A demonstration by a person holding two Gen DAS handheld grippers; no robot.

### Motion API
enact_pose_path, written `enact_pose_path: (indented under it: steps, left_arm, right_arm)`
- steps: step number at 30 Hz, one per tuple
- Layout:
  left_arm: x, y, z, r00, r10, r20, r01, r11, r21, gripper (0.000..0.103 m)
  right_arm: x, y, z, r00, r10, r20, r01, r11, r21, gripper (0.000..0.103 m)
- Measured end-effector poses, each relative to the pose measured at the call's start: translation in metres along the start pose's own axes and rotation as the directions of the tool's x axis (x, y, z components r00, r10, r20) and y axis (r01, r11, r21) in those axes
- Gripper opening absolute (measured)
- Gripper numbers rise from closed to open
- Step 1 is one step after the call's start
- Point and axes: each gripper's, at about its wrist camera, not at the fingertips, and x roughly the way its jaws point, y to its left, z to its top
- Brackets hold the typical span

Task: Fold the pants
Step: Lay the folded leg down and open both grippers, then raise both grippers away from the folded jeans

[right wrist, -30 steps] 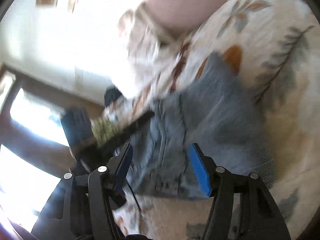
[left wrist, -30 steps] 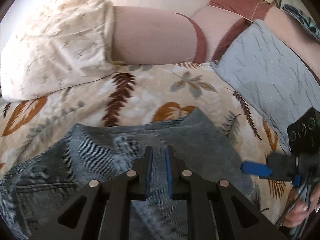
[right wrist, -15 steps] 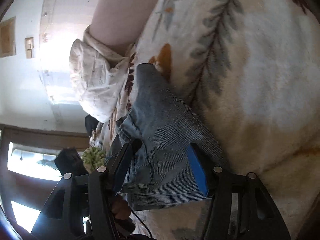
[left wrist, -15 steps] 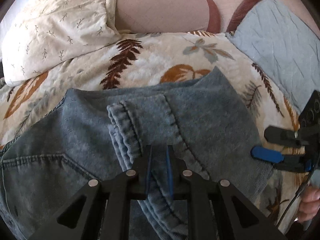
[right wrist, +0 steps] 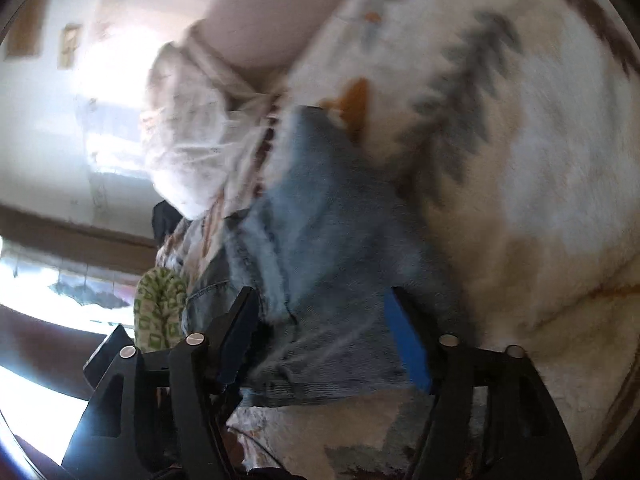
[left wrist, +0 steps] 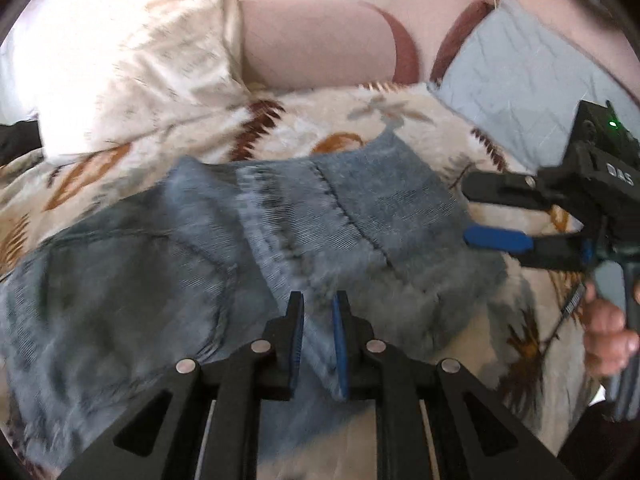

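Pants (left wrist: 328, 220) of blue denim lie on a leaf-print bedspread (left wrist: 304, 128), folded over so that one hemmed leg end rests across the upper layers.

Left gripper (left wrist: 318, 336): the jaws stand nearly together, with a narrow gap. A fold of denim runs between the blue-faced pads (left wrist: 340, 344). The frame is blurred, so firm contact on both sides cannot be confirmed, but cloth fills the gap.

Right gripper (left wrist: 476, 216): seen from the left wrist view, it sits at the right edge of the pants, with one black finger above and one blue-padded finger below. The jaws are spread wide and hold nothing. In its own view the right gripper (right wrist: 320, 328) straddles the near edge of the denim (right wrist: 320, 240), fingers well apart on either side of the cloth. A hand (left wrist: 608, 340) grips its handle at the far right.

Surroundings, left wrist view:
- A cream pillow (left wrist: 152, 68) lies at the head of the bedspread, upper left.
- A pink bolster (left wrist: 316, 44) lies beside the pillow, behind the pants.
- A pale blue quilted cushion (left wrist: 516, 76) lies at upper right, touching the bedspread edge.

Surroundings, right wrist view:
- A green-and-white patterned object (right wrist: 160, 304) shows just beside the left finger; its identity cannot be determined.
- Bright windows appear at the left.
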Motion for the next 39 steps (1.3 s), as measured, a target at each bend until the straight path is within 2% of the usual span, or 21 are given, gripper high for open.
enact_pose_path:
  steps: [2,4,7,9,12,14,16,18,20,22,25,31,35,39]
  left_arm:
    - [-0.027,0.013,-0.013,0.999,0.018,0.045,-0.018,1.000,-0.019,0.022]
    - [-0.058,0.027,-0.029,0.994,0.060,0.097,-0.056,0.997,-0.048,0.037]
    - [-0.102,0.044,-0.049,0.975,0.146,0.166,-0.133,0.987,-0.087,0.053]
    - [-0.134,0.052,-0.063,0.951,0.218,0.217,-0.201,0.975,-0.097,0.058]
    - [-0.177,0.063,-0.077,0.902,0.321,0.287,-0.301,0.947,-0.111,0.070]
    - [-0.203,0.071,-0.084,0.878,0.352,0.324,-0.324,0.936,-0.139,0.079]
    - [-0.227,0.076,-0.091,0.852,0.377,0.364,-0.339,0.926,-0.167,0.093]
    - [-0.246,0.079,-0.098,0.823,0.405,0.399,-0.362,0.914,-0.181,0.098]
    - [-0.259,0.081,-0.105,0.804,0.424,0.417,-0.384,0.906,-0.180,0.102]
    - [-0.268,0.082,-0.112,0.787,0.436,0.436,-0.398,0.899,-0.181,0.103]
    - [-0.272,0.084,-0.120,0.784,0.442,0.436,-0.404,0.896,-0.182,0.103]
    - [-0.268,0.101,-0.127,0.799,0.438,0.412,-0.377,0.898,-0.225,0.103]
    - [-0.261,0.118,-0.132,0.808,0.458,0.370,-0.384,0.886,-0.259,0.103]
    - [-0.258,0.134,-0.138,0.820,0.465,0.333,-0.372,0.876,-0.307,0.103]
  right_arm:
    - [-0.001,0.018,-0.005,0.999,0.037,0.012,-0.036,0.996,-0.083,0.067]
    - [0.000,0.036,-0.011,0.998,0.042,0.045,-0.034,0.984,-0.172,0.068]
    - [0.004,0.051,-0.018,0.997,0.021,0.075,-0.001,0.966,-0.257,0.068]
    - [0.007,0.057,-0.023,0.995,0.010,0.096,0.019,0.955,-0.298,0.068]
    - [0.005,0.062,-0.032,0.988,-0.026,0.149,0.078,0.931,-0.357,0.068]
    - [0.000,0.065,-0.040,0.978,-0.055,0.199,0.132,0.909,-0.396,0.068]
    - [-0.005,0.068,-0.049,0.964,-0.091,0.249,0.193,0.884,-0.426,0.068]
    - [-0.011,0.070,-0.057,0.954,-0.109,0.281,0.228,0.869,-0.439,0.068]
    - [-0.016,0.074,-0.068,0.940,-0.111,0.322,0.254,0.859,-0.445,0.068]
    - [-0.020,0.075,-0.078,0.935,-0.107,0.338,0.255,0.866,-0.430,0.068]
    - [-0.022,0.081,-0.099,0.934,-0.107,0.341,0.255,0.867,-0.428,0.068]
    - [-0.011,0.093,-0.127,0.945,-0.132,0.300,0.264,0.849,-0.458,0.068]
    - [-0.001,0.103,-0.138,0.947,-0.163,0.276,0.283,0.828,-0.485,0.068]
    - [0.003,0.117,-0.141,0.952,-0.169,0.257,0.277,0.835,-0.476,0.068]
